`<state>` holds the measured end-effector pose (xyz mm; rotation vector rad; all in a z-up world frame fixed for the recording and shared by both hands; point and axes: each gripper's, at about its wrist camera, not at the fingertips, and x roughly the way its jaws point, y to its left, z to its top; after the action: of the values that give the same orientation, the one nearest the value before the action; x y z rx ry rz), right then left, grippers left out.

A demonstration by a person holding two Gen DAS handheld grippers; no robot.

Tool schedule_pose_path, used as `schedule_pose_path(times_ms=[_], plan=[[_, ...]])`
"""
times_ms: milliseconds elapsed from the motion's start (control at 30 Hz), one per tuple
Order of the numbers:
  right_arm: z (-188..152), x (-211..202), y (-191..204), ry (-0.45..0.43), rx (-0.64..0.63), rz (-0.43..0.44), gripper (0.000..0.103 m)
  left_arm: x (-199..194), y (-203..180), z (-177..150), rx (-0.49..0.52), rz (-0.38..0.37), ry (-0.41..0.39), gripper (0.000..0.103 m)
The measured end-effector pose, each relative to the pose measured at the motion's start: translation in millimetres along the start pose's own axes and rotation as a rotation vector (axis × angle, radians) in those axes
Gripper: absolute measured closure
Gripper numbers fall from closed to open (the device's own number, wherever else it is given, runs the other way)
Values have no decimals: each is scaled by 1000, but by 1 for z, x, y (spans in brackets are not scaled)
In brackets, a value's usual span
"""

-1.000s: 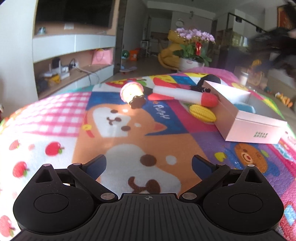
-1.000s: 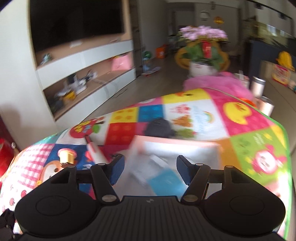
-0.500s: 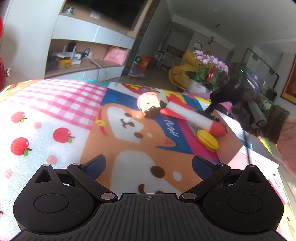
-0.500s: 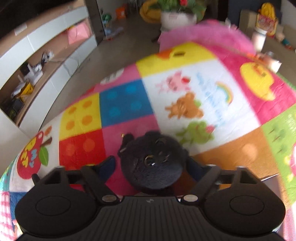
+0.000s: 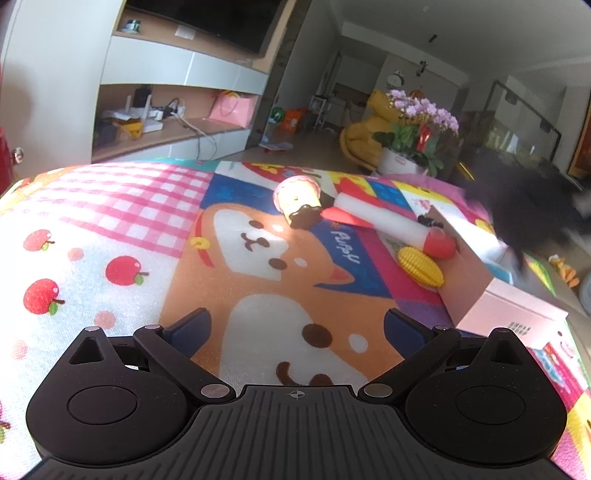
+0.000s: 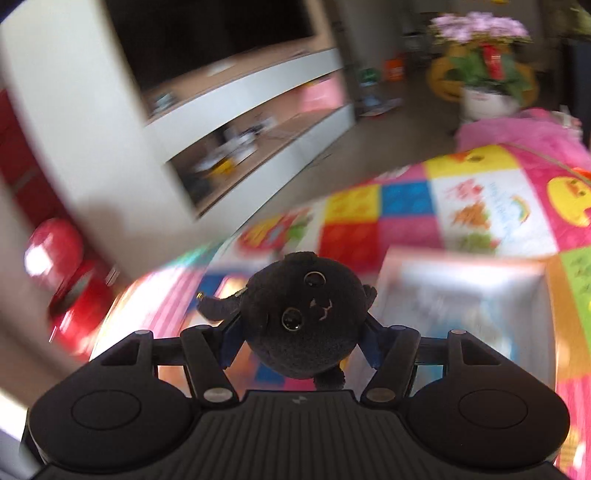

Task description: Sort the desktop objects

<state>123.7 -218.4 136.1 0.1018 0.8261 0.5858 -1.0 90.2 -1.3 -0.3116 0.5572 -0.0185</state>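
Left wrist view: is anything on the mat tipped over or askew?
Yes. The cupcake toy lies on its side beside the rocket toy; the toy corn rests against the pink box.

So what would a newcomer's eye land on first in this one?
The black plush toy, gripped between the closing jaws of the right gripper, fills that view with the pink box blurred beyond. In the left view, a toy rocket and yellow corn lie on the cartoon mat.

A dark TV hangs above white shelves holding a pink bag. Potted purple flowers stand on the floor beside a yellow plush.
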Motion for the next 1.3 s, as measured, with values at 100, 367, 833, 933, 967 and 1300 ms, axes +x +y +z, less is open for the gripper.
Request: schedule_pose_path(times_ms=[100, 367, 833, 933, 967, 1300], plan=[[-48, -5, -9, 85, 52, 86, 40, 3, -6, 0, 32, 22, 18, 1], [-122, -11, -53, 38, 165, -65, 31, 16, -43, 9, 197, 5, 23, 1], [-170, -58, -89, -224, 249, -225, 14, 116, -122, 44, 495, -217, 101, 31], [-172, -51, -90, -232, 260, -209, 10, 130, -127, 43, 574, -205, 116, 28], [-174, -49, -89, -233, 260, -205, 9, 133, -127, 43, 592, -219, 123, 25], [-178, -38, -88, -216, 265, -191, 0, 152, -135, 38, 705, -303, 155, 18]])
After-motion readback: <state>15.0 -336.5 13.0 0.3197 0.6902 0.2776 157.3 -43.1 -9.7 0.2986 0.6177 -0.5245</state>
